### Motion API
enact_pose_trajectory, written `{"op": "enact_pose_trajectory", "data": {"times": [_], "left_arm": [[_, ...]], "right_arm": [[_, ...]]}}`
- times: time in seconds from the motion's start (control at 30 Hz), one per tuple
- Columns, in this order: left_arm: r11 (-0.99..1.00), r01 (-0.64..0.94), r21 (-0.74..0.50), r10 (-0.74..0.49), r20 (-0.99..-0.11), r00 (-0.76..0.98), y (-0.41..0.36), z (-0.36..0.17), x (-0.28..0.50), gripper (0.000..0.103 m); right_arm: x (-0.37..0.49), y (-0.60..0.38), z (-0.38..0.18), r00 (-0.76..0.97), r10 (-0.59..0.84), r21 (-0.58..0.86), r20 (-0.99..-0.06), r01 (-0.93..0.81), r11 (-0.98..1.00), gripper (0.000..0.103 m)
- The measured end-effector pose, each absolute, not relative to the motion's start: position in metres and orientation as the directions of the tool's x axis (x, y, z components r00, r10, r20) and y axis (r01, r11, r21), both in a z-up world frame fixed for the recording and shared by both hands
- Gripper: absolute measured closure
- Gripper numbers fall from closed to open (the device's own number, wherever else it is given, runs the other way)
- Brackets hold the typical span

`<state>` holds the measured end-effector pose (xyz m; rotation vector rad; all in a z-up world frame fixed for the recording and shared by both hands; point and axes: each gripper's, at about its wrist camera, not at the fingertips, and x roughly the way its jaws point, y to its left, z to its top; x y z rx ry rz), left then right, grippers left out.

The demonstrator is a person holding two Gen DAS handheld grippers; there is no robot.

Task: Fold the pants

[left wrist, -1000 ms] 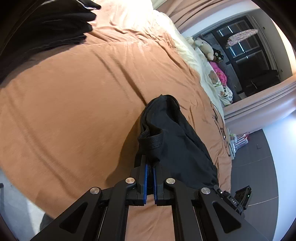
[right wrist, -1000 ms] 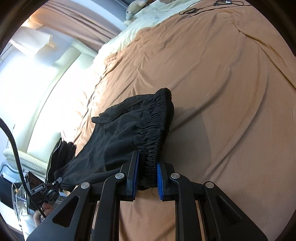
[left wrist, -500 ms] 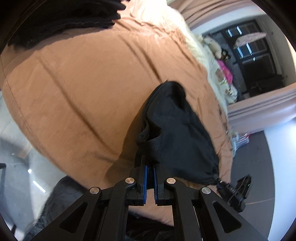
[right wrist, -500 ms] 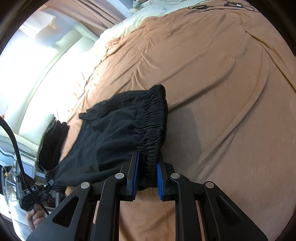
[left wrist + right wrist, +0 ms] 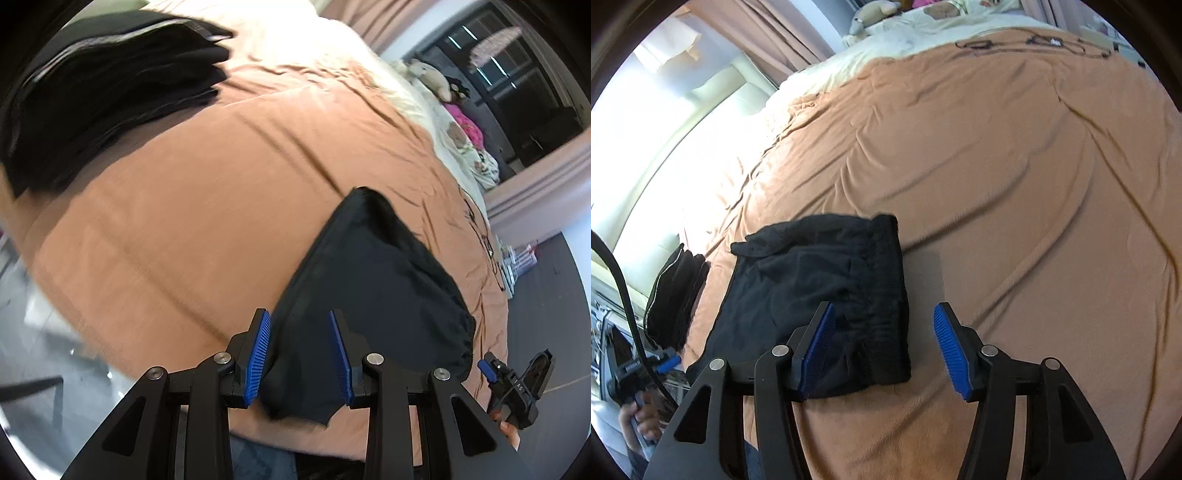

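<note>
Folded black pants [image 5: 373,295] [image 5: 827,291] lie flat on the orange bedspread [image 5: 184,206] [image 5: 1015,184] near its front edge. My left gripper [image 5: 300,354] hovers over one corner of them; its jaws are opening, the cloth lies under the gap and the blue pads stand clear of it. My right gripper [image 5: 884,347] is over the elastic waistband end; its jaws are opening too, with the waistband edge below the gap and neither pad pressing on it. The right gripper also shows at the far right of the left wrist view [image 5: 513,384].
A stack of dark folded clothes [image 5: 103,92] [image 5: 676,295] sits at the bed's corner. Pillows and plush toys [image 5: 432,77] lie at the head of the bed, with cables [image 5: 1034,42] on the cover. A hand [image 5: 639,424] holds the left gripper's handle.
Both grippers have let go of the pants and their jaws have spread. The pants dropped flat onto the bedspread, and both grippers lifted slightly.
</note>
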<state>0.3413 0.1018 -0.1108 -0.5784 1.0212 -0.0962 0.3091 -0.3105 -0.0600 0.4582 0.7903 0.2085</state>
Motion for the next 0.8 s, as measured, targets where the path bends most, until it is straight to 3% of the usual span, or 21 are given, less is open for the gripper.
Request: {"op": "enact_pose_trajectory", "data": {"times": [0.3,0.4,0.8], "left_arm": [[0.892,-0.078,-0.446,-0.349,-0.787,0.508,0.062,-0.1,0.4,0.069],[0.903,-0.048,-0.426,-0.349,-0.797,0.493,0.049,-0.1,0.418,0.069],[0.942,0.039,-0.332,-0.321,-0.865,0.387,0.0,-0.128,0.489,0.069]], "right_arm": [[0.333,-0.29,-0.053,0.688,0.36,0.433,-0.63,-0.074,0.898,0.049],[0.341,-0.286,-0.053,0.68,0.372,0.433,-0.632,-0.089,0.897,0.056],[0.388,-0.268,-0.054,0.601,0.393,0.389,-0.696,-0.144,0.91,0.057]]}}
